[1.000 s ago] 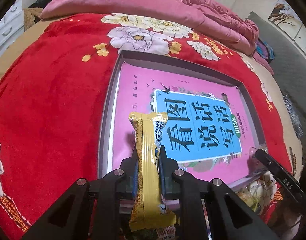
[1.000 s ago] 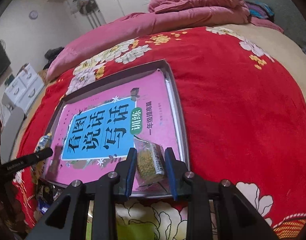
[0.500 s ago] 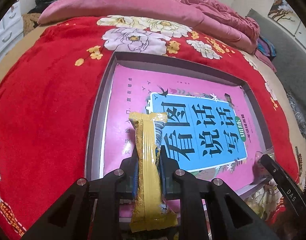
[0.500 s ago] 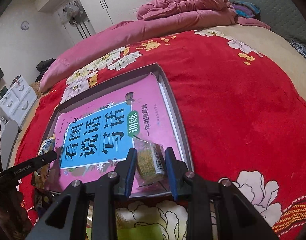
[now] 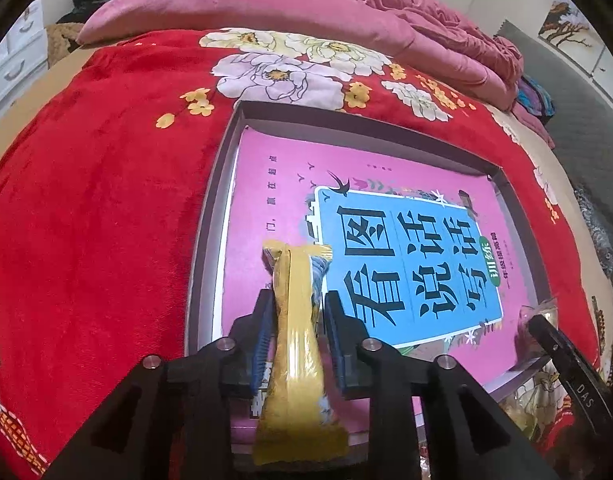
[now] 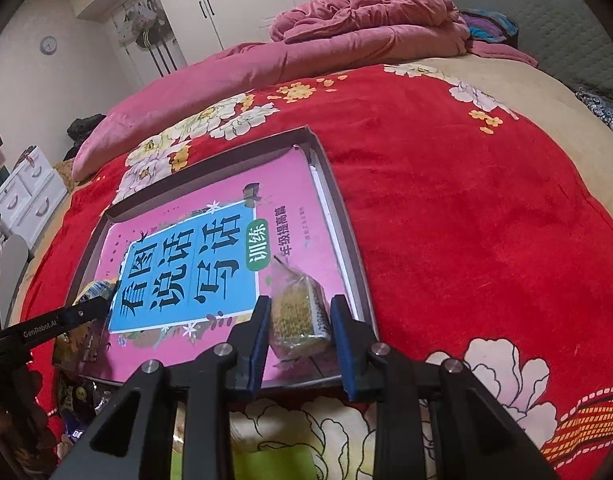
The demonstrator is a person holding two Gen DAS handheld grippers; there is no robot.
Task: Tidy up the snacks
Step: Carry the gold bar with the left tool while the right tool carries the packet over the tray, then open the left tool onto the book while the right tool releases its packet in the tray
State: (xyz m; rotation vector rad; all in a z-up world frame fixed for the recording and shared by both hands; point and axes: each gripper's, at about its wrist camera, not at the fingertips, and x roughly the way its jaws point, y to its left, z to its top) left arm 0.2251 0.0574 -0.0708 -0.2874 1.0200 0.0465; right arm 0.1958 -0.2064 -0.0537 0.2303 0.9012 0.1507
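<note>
The left gripper (image 5: 296, 316) has just been opening its jaws; the yellow snack bar (image 5: 296, 344) stands between them, and a narrow gap shows on the right side, so the pads no longer clamp it. The bar's far crimped end lies over the pink book (image 5: 274, 184), near the left wall of the shallow grey box (image 5: 210, 216).

The right gripper (image 6: 300, 320) is closed on a clear snack packet (image 6: 298, 312) filled with small yellow-green pieces — both blue pads press its sides. A white printed strip runs down the packet's right face; its text is too small to read. The packet is held over the near right corner of the box (image 6: 352, 240).

The book (image 6: 290, 184) fills the box floor. Its blue title panel carries the large characters 看图说话写话, with 训练 in a green oval and 一年级提高篇 beside it.

The box rests on a red floral blanket (image 6: 466, 200). In the right wrist view the other gripper's finger reads "GenRobot.AI"; in the left wrist view the opposite finger shows "DAS".
</note>
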